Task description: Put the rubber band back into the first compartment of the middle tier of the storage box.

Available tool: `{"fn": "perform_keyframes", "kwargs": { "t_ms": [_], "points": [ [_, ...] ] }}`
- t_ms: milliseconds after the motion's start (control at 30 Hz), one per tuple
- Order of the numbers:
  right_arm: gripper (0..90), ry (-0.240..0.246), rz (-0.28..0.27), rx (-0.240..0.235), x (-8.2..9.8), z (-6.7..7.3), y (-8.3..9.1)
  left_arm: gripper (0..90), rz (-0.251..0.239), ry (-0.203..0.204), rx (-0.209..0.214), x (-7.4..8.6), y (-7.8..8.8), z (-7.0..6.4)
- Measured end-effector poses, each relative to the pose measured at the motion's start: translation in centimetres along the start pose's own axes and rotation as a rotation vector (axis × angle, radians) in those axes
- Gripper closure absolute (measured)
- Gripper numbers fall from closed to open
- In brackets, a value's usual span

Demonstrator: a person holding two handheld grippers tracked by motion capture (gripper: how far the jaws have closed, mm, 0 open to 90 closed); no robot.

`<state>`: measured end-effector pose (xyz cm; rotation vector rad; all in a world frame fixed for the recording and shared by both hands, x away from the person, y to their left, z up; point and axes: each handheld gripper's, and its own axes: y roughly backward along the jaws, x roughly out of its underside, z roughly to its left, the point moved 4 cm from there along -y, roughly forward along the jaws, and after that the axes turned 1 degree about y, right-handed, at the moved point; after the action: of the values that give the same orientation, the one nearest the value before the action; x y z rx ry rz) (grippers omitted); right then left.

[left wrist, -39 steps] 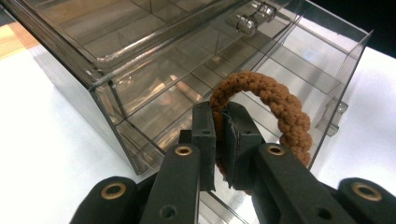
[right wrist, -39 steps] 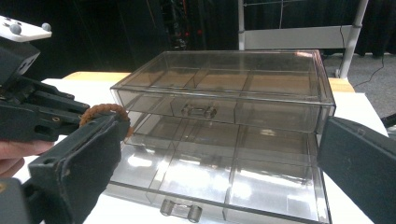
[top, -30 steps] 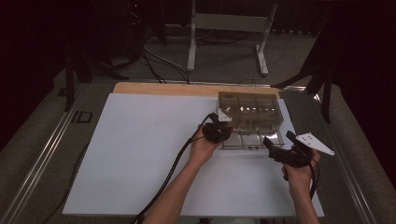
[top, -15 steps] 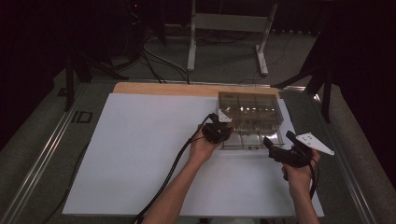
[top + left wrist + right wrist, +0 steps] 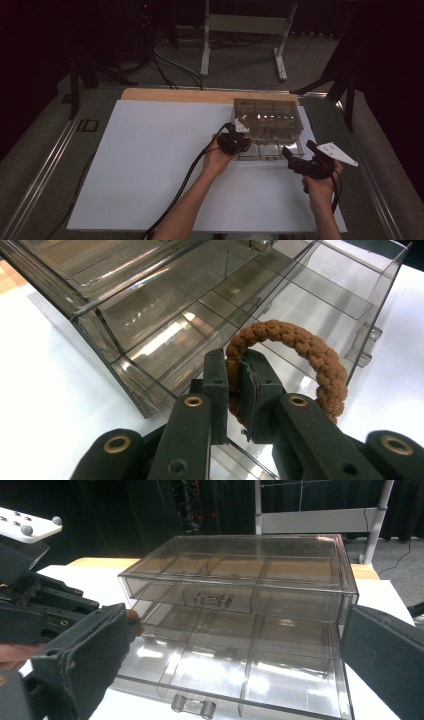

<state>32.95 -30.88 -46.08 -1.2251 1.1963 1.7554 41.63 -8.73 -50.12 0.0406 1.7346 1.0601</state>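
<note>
One brown crocheted ring [image 5: 320, 360] is pinched between the two black jaws of the left claw [image 5: 234, 390], which are drawn narrow on its near side; the rest of the loop stands free to the right of the jaws. The ring is held just above the pulled-out lower drawer [image 5: 300, 305] of one smoky transparent drawer box [image 5: 267, 120], over the drawer's left end as seen from the high view. Whether the ring touches the drawer cannot be told.

Two drawers are counted in the box. The upper drawer [image 5: 220, 597] is pushed in and carries one small clear handle. The lower drawer is drawn out toward the person and also carries one clear handle at its front edge. In the right gripper view the open drawer is seen divided by clear partitions into three columns, with a cross wall splitting them into front and back rows. The compartments that can be seen hold nothing but reflections.

The right claw [image 5: 230, 680] is held wide, its two padded jaws standing far apart at either side of the right gripper view, with nothing between them. In the high view it is seen just off the right front corner of the open drawer, apart from it.

The box stands at the far right of one white tabletop [image 5: 150, 165]. Two forearms enter from the bottom edge of the high view.
</note>
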Motion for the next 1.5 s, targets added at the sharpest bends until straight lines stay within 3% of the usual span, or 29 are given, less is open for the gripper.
{"fn": "perform_keyframes", "kwargs": {
  "t_ms": [567, 933, 1100, 1333, 1500],
  "points": [
    [0.0, -0.001, 0.001, 0.000, 0.0, 0.0, 0.0, 82.8, 0.016, -0.034, -0.003, 0.4, 0.5, -0.2],
    [0.0, 0.002, 0.002, 0.000, 0.0, 0.1, -0.1, 72.9, -0.004, -0.048, 0.019, 0.3, 1.0, -0.5],
    [0.0, 0.000, 0.003, 0.001, 0.0, 0.0, 0.0, 72.5, 0.001, -0.062, 0.034, 0.4, 1.0, -0.7],
    [0.0, -0.001, 0.002, 0.000, 0.0, 0.0, 0.0, 67.3, -0.019, -0.053, 0.036, 0.4, 1.5, -0.7],
    [0.0, 0.000, 0.001, 0.001, 0.0, 0.0, 0.0, 58.2, -0.054, -0.019, 0.047, 0.2, 2.0, -0.5]
  ]
}}
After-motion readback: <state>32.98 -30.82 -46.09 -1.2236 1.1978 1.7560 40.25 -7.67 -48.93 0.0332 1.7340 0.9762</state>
